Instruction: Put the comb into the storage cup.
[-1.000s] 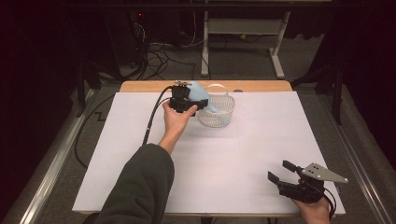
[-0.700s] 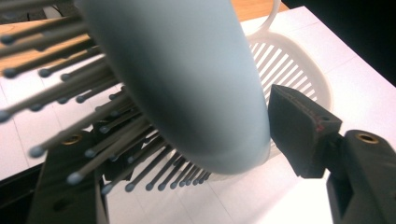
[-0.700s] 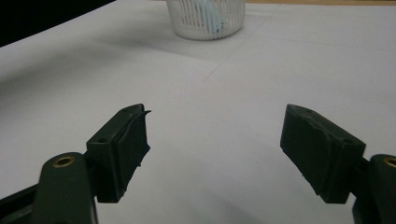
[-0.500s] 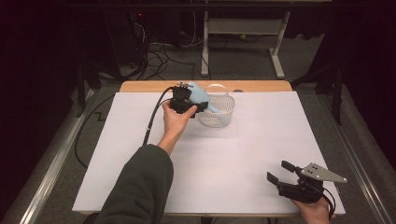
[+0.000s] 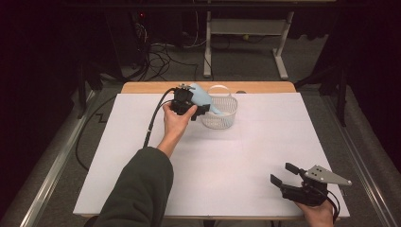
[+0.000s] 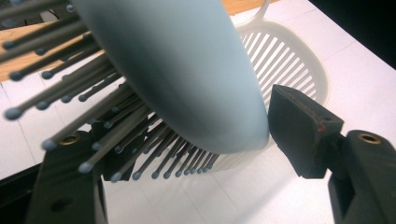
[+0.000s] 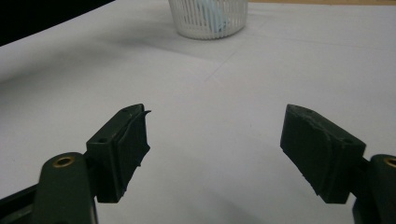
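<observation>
White paper covers the bench (image 5: 142,156), with a strip of bare wood along its far edge and dark floor, cables and a metal frame beyond it. Near that far edge stands a white slotted basket (image 5: 222,116) with a thin hoop handle. From where I stand, the left gripper (image 5: 191,106) is held just beside the basket's left rim, its cable trailing back toward the person's green sleeve (image 5: 137,189). Its fingers (image 6: 303,126) are closed around a pale blue hairbrush (image 5: 203,98), which tilts over the rim with one end dipping into the basket; in the left gripper view the smooth back of the brush faces one finger and the grey ball-tipped bristles splay past the other. The right gripper (image 5: 286,177) sits well apart, low at the near right corner of the bench, its fingers (image 7: 123,149) spread wide with nothing between them
</observation>
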Demonstrator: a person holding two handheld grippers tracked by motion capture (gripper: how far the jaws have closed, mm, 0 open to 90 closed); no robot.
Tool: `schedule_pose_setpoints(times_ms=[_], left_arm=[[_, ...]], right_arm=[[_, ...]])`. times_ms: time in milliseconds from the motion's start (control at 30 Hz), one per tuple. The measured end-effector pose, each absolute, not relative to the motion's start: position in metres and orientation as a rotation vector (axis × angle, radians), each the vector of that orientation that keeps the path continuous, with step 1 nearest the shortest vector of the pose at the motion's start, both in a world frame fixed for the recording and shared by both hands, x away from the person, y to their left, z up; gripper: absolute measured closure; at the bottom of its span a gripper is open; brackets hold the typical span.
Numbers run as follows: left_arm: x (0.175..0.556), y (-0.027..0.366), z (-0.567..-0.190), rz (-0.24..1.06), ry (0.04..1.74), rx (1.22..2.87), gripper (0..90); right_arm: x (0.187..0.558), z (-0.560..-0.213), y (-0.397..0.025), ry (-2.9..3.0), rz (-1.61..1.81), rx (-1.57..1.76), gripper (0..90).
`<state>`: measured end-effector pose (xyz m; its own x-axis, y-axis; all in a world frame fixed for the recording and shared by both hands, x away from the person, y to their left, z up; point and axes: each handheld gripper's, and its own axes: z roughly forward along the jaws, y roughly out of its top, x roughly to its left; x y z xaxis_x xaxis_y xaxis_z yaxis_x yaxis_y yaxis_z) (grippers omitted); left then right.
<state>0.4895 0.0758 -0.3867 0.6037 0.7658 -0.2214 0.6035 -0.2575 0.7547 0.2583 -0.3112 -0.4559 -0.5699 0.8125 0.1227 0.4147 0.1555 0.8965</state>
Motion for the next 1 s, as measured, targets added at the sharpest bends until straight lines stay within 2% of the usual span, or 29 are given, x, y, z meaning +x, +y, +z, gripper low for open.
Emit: schedule_pose_setpoints(times_ms=[1000], left_arm=[[0.485,0.090,-0.385,0.230,1.050,1.929,31.4]], right_arm=[[0.259,-0.456,-0.312,2.050,1.392,1.174,23.6]])
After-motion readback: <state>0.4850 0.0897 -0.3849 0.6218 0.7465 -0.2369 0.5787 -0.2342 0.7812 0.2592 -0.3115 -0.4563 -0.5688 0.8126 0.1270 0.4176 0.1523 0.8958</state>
